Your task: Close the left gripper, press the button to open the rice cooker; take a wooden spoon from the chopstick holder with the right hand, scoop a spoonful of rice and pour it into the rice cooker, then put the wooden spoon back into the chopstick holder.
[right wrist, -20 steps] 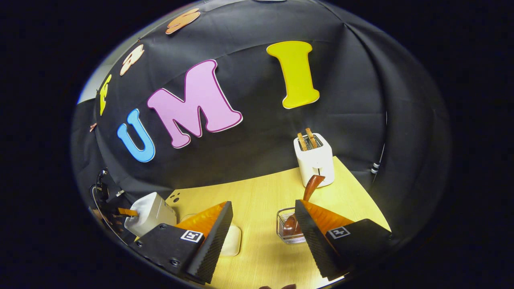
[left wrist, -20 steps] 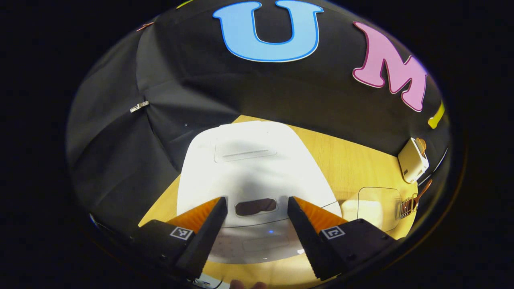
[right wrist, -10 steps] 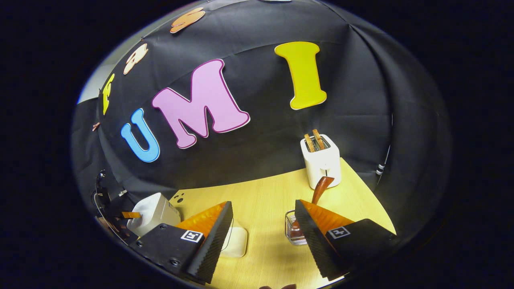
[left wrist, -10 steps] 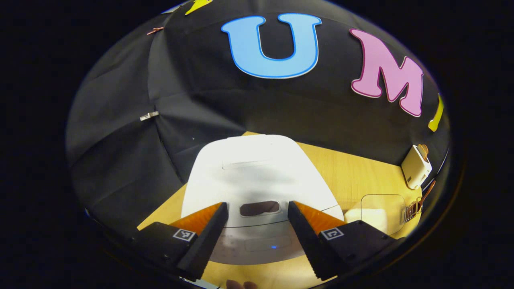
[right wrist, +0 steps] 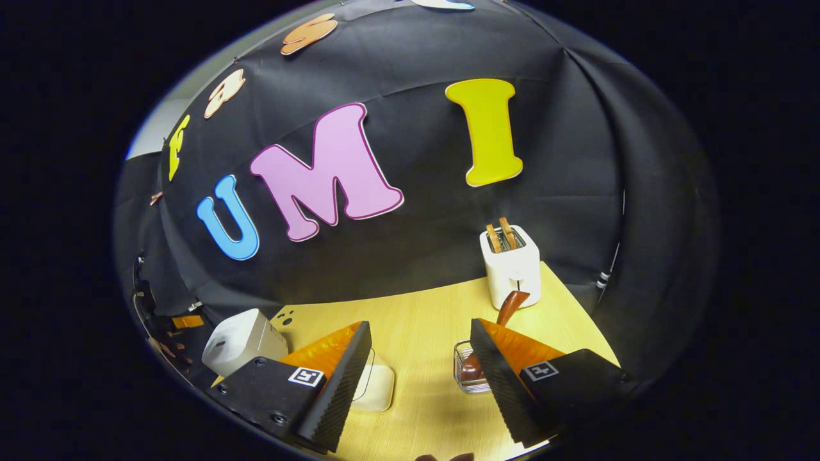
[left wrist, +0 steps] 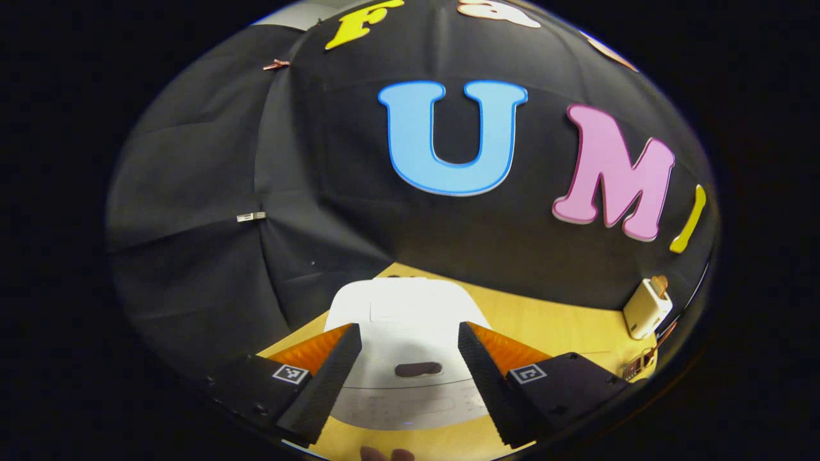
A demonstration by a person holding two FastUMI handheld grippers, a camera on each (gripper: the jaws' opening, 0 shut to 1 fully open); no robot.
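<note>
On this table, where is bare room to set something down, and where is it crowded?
In the right gripper view, bare table lies between the rice cooker and the toaster, back to the wall. It is crowded by the right claw: the rice container and the chopstick holder with its wooden spoon stand there.

A white toaster [right wrist: 512,269] holding toast [right wrist: 500,234] stands on the wooden table [right wrist: 423,320].

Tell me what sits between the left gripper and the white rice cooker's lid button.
Nothing visible. The left gripper hangs open above the white rice cooker, whose dark oval button lies exposed between its fingers.
</note>
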